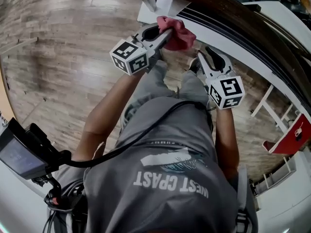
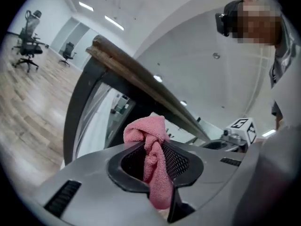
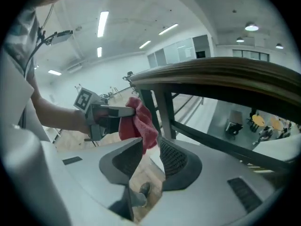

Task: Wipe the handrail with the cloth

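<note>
Left claw clenches the bunched pink microfibre cloth just under the dark brown wooden handrail, apparently ready to press it on for wiping, while the right claw hangs released and empty nearby

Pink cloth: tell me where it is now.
Head view, upper centre: the pink cloth is clamped in the left gripper, just below the wooden handrail, with the right gripper to its right.
</note>
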A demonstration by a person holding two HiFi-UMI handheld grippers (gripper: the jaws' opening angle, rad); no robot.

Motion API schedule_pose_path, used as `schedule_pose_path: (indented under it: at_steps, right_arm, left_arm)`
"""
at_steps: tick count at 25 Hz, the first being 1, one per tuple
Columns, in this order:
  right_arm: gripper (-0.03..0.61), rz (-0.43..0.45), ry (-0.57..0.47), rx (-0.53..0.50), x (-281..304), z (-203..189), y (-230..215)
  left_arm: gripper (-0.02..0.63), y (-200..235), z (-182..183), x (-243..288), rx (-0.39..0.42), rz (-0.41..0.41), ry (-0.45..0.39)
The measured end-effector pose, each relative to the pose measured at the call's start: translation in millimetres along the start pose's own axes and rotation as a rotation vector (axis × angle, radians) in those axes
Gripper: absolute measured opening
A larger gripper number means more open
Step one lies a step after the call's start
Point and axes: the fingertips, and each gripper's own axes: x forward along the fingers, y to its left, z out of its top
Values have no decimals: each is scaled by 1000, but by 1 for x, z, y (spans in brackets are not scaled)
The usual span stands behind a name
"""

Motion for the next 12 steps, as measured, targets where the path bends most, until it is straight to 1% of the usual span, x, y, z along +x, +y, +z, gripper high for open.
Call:
schedule_pose_path:
  at_steps: [1, 3, 6, 8, 10, 12]
  right_arm:
    - [78, -20, 6, 10, -11, -21, -13]
    - [78, -19, 17, 41, -31, -55, -31]
    - [78, -4, 45, 36, -57, -81, -40]
    - [78, 17, 73, 28, -81, -112, -53]
    - [78, 43, 111, 20, -108, -156, -76]
    - [77, 60, 142, 24, -132, -198, -101]
  left_arm:
    - [78, 10, -21, 12, -5, 59, 3]
    - [78, 30, -56, 33, -21, 165, 8]
    - [78, 58, -82, 58, -26, 300, -6]
    - [78, 70, -100, 86, -12, 383, -29]
    - [78, 78, -122, 118, 12, 468, -54]
    - [78, 88, -140, 145, 61, 551, -69]
